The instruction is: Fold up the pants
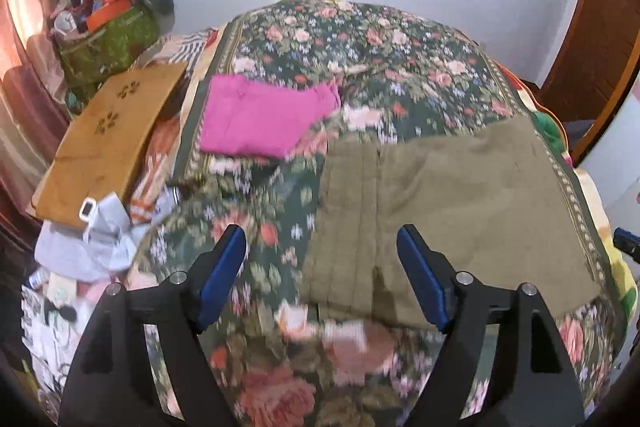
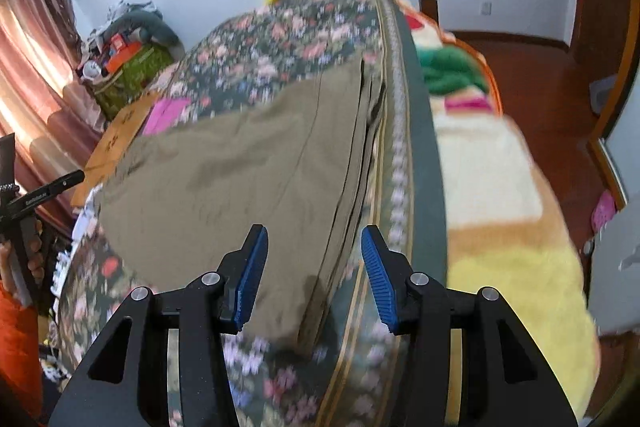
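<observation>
Folded olive pants point(image 1: 452, 211) lie flat on the floral bedspread point(image 1: 360, 39), close to its bordered right edge. My left gripper point(image 1: 320, 239) hovers above the pants' left edge, jaws wide open and nothing between the blue pads point(image 1: 224, 267). In the right wrist view the same pants point(image 2: 248, 179) lie with their stacked edges along the bedspread's border point(image 2: 400, 147). My right gripper point(image 2: 313, 231) stands open above the pants' near corner, and its pads point(image 2: 250, 275) do not press on the cloth. A folded pink garment point(image 1: 264, 115) rests further back on the left.
A brown board with paw prints point(image 1: 112, 139), a green bag heaped with clutter point(image 1: 108, 43) and white cloths point(image 1: 92, 243) crowd the bed's left side. Right of the bedspread's edge a yellow and cream blanket point(image 2: 520, 267) hangs over, with wooden floor point(image 2: 540, 87) beyond. A hand point(image 2: 34, 259) holds the other gripper at the far left.
</observation>
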A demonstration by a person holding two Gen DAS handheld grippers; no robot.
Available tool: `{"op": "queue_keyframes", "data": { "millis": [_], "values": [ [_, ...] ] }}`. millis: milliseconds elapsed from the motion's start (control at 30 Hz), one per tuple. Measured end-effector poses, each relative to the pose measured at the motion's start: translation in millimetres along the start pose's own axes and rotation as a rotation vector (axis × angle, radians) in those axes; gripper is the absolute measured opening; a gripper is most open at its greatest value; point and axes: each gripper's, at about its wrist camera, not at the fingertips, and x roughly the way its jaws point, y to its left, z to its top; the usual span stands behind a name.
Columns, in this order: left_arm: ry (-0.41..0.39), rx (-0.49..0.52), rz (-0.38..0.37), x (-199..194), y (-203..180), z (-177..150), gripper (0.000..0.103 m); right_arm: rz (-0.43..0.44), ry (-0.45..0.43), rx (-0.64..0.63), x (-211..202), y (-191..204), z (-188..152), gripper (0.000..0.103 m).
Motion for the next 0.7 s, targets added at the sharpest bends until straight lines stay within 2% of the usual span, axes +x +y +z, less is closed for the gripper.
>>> {"op": "queue_keyframes", "data": {
  "millis": [167, 267, 333, 500, 700],
  "values": [
    [-0.001, 0.035, 0.014, 17.7, -4.5, 30.5, 0.080, -0.010, -0.054, -0.026, 5.2, -6.0, 32.9, 0.046],
    [0.014, 0.049, 0.003, 34.4, -6.8, 48.3, 0.080, -0.024, -0.077, -0.044, 14.5, -11.5, 51.4, 0.055],
    [0.025, 0.049, -0.003, 44.6, -7.8, 56.2, 0.080, -0.028, -0.086, -0.051, 22.2, -15.2, 62.7, 0.055],
    [0.072, 0.069, -0.008, 78.6, -12.2, 72.8, 0.081, -0.018, -0.065, -0.061, 55.0, -27.5, 92.9, 0.056],
    [0.159, 0.093, -0.020, 121.2, -16.9, 77.6, 0.081, -0.033, -0.005, -0.061, 109.5, -45.9, 127.4, 0.056]
  ]
}}
